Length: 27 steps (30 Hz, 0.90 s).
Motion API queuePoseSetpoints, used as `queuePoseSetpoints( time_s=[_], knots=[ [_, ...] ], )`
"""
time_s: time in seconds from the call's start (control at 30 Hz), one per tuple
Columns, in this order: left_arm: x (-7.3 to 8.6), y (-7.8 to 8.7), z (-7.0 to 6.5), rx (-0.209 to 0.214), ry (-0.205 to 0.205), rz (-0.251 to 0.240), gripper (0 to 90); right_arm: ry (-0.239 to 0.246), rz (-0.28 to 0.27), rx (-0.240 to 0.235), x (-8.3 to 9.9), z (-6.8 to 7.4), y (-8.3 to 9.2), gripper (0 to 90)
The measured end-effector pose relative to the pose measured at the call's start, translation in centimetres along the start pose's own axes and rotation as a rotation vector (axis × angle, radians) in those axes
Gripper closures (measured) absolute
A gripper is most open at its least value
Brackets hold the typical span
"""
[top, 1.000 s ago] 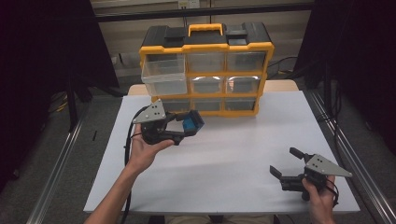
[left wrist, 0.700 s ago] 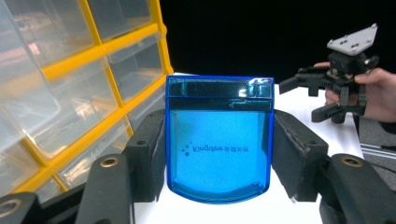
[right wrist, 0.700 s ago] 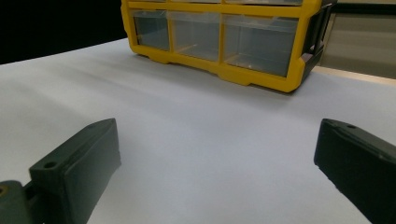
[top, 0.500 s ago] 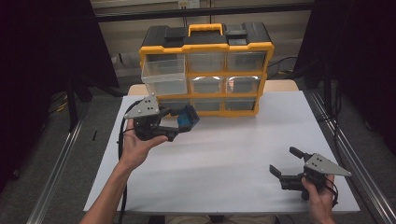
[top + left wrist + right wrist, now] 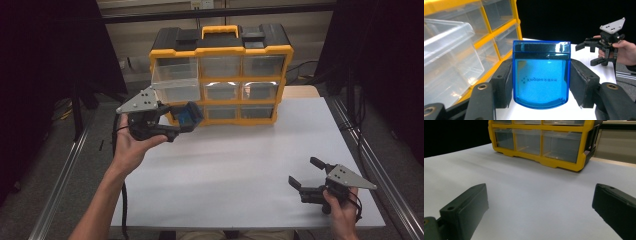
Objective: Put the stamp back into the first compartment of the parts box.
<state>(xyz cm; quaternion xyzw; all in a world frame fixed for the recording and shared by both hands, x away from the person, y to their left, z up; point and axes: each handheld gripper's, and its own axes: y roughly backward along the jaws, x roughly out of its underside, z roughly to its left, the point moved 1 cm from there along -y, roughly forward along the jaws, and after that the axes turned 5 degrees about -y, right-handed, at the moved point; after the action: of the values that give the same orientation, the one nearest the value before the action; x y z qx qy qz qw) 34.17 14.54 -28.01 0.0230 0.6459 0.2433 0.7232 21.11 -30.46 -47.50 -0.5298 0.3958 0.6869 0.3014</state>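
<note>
My left gripper [image 5: 192, 116] is shut on a clear blue plastic box [image 5: 188, 114], held in the air just below the pulled-out clear drawer [image 5: 175, 82] at the top left of the yellow organiser [image 5: 222, 75]. In the left gripper view both pads press the sides of the blue box [image 5: 541, 77], with the clear drawer [image 5: 446, 60] close at its left. My right gripper [image 5: 304, 173] rests on the white table [image 5: 240, 165] at the front right, open with nothing between its jaws. The left gripper view also shows the right gripper [image 5: 590, 53] farther off. My right gripper [image 5: 540, 205] faces the organiser [image 5: 541, 142].
The organiser stands at the table's far edge with a black lid and yellow handle [image 5: 220, 31]; its other drawers are pushed in. Metal rails [image 5: 370, 165] run along both table sides. Dark curtains hang left and right.
My left hand has lifted the blue box upward and a little toward the open top-left drawer. The right gripper has stayed where it was.
</note>
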Motion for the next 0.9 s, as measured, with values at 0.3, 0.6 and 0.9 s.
queuePoseSetpoints(
  time_s=[0.3,0.6,0.9],
  knots=[
    [-1.0,1.1,1.6,-0.03,0.025,0.002,41.6,-0.003,-0.003,0.004,0.0,0.0,0.0,0.1],
    [-2.4,2.0,2.7,-0.066,0.012,0.015,41.6,-0.002,-0.004,0.003,0.0,0.0,0.0,0.1],
    [-3.7,2.9,4.1,-0.106,0.011,0.037,41.6,-0.004,-0.002,0.004,0.0,0.0,0.0,0.1]
  ],
)
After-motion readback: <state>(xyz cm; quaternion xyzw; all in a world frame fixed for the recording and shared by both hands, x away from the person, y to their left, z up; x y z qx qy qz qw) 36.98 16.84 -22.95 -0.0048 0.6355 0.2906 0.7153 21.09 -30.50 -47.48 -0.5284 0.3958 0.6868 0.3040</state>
